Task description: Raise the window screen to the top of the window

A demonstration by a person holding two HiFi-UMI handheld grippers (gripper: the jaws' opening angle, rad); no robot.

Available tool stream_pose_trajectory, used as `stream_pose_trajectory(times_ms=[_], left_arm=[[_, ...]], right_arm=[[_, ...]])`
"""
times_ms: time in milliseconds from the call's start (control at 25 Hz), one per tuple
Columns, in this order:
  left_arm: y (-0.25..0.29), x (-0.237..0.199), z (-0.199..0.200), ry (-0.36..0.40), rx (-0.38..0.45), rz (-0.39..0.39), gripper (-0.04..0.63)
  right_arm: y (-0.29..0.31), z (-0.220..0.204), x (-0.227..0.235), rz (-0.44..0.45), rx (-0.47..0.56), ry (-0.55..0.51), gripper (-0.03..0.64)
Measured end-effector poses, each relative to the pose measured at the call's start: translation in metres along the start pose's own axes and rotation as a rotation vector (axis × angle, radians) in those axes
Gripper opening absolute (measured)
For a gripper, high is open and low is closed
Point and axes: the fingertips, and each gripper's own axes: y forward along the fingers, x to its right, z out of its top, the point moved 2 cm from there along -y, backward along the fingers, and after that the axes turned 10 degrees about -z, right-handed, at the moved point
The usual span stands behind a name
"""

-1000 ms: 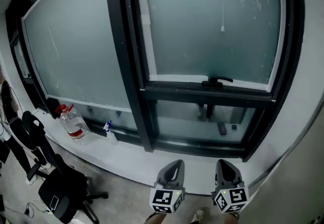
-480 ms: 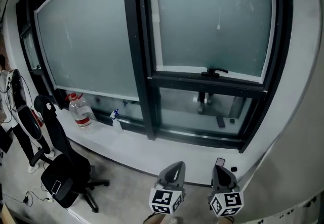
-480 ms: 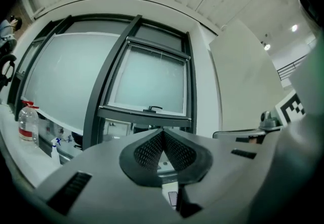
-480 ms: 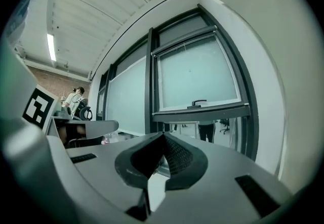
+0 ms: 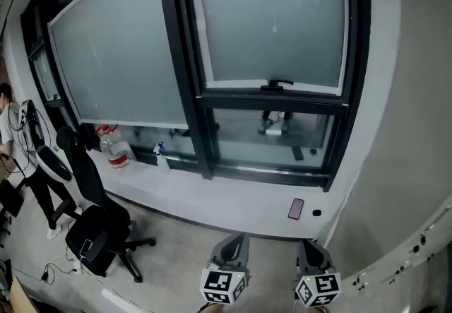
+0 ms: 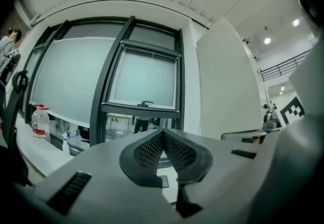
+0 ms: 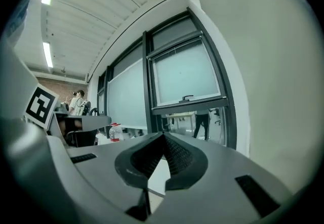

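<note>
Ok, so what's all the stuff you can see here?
screen: one, pale grey, over the right window
handle: one, black, at the screen's bottom edge
cord: one, white, hanging before the screen
big bottle: one, clear with a red cap, on the sill, left
spray bottle: one, blue-topped, on the sill
phone: one, dark, on the sill, right
chair: one, black, floor, left
person: one, far left edge
left gripper: grey, shut, empty
right gripper: grey, shut, empty
</note>
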Motion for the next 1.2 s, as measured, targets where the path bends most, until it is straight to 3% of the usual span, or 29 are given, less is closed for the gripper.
stream_pose_trajectory(times_ms=[280,480,640,760,920,1200], left_arm=[[-0.05,0.012,-0.003,0.03,-0.011,-0.001,0.005],[-0.108,-0.003,-0.015,0.001,-0.015,0.042,0.005],[-0.173,-0.016,-0.018,-0.032,0.002,0.064,0.004],[-0.234,-0.016,-0.016,0.001,0.028,0.042,0.004],[-0.324,-0.022,-0.022,-0.022,0.073,0.018,0.005],[-0.422,0.017,-0.014,-0.027,0.055,-0.064,0.005]], right_arm=[[-0.061,-0.031,0.013,-0.067,-0.073,-0.012,0.006],[-0.094,-0.05,-0.003,-0.108,-0.109,-0.046,0.008],[-0.126,-0.048,-0.052,-0.096,-0.076,-0.079,0.006],[-0.161,-0.055,-0.1,-0.099,-0.047,-0.098,0.006],[-0.223,-0.069,-0.179,-0.105,0.012,-0.081,0.006],[-0.311,-0.058,-0.278,-0.089,0.071,-0.037,0.006]])
